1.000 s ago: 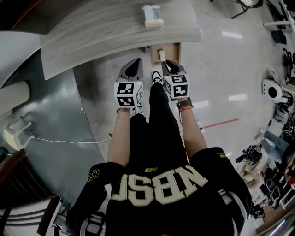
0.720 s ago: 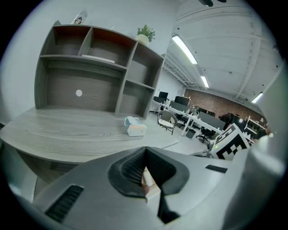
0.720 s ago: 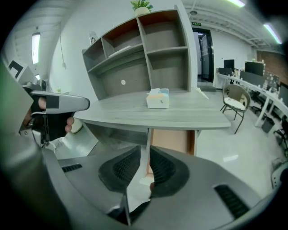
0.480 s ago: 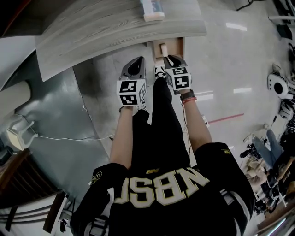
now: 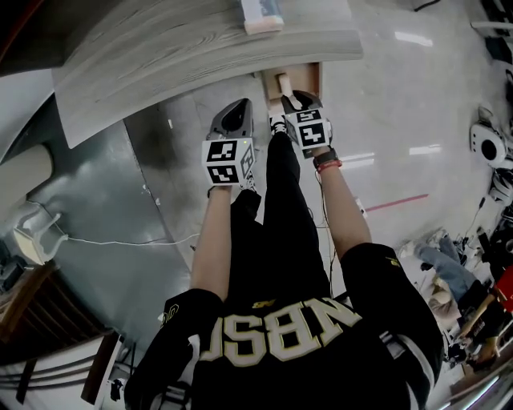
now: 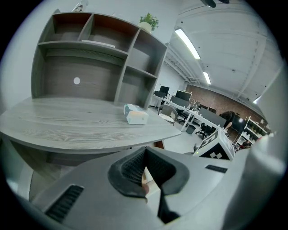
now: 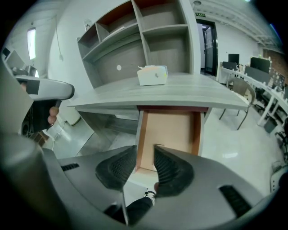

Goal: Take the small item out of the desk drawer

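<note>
Right gripper view shows the right tongs (image 7: 145,149) opening, their pads clear of the front edge of the pulled-out drawer (image 7: 167,128) seen in their gap. Beside them, the left tongs (image 6: 145,152) have their tips together on nothing. In the head view the small item (image 5: 281,83), a tan block, lies inside that drawer, under the worktop (image 5: 200,48) that carries a pale box (image 5: 260,14).

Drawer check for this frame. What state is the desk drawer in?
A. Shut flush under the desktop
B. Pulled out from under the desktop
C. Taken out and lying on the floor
B: the drawer stands pulled out from under the desktop, with its wooden inside open to view.
</note>
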A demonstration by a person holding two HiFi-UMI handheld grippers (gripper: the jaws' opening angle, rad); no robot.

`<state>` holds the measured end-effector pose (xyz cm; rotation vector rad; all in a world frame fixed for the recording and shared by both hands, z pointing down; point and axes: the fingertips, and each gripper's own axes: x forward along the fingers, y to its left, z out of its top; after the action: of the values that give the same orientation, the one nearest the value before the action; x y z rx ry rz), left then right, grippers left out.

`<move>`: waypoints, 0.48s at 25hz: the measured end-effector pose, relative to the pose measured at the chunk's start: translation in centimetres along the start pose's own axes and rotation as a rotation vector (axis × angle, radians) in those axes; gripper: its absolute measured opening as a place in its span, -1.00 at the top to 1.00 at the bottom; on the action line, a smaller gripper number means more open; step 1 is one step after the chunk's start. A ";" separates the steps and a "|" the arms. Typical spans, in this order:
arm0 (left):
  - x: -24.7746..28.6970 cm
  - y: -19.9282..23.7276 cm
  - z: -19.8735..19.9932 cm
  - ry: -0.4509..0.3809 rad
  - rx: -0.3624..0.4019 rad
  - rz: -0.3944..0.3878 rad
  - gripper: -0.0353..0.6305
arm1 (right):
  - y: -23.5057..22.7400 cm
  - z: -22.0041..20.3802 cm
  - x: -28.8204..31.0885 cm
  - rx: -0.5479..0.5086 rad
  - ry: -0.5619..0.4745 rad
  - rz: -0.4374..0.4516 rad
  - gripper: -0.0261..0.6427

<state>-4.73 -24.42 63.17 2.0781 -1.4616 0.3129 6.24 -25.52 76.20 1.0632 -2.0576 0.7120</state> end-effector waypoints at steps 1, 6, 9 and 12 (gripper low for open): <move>0.1 0.1 -0.2 0.003 -0.004 0.000 0.88 | -0.2 -0.3 0.3 0.000 0.006 -0.001 0.54; 1.1 0.5 -1.2 0.020 -0.007 -0.001 0.88 | -1.0 -1.8 2.5 -0.005 0.039 0.003 0.48; 1.6 0.8 -1.7 0.027 -0.005 -0.001 0.88 | -1.3 -2.5 3.8 -0.010 0.056 0.007 0.46; 2.1 0.9 -2.2 0.028 -0.005 -0.001 0.88 | -1.9 -3.0 5.1 -0.015 0.065 0.002 0.42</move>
<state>-4.51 -25.04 66.28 2.0624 -1.4434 0.3369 6.70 -26.63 82.28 1.0168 -2.0054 0.7222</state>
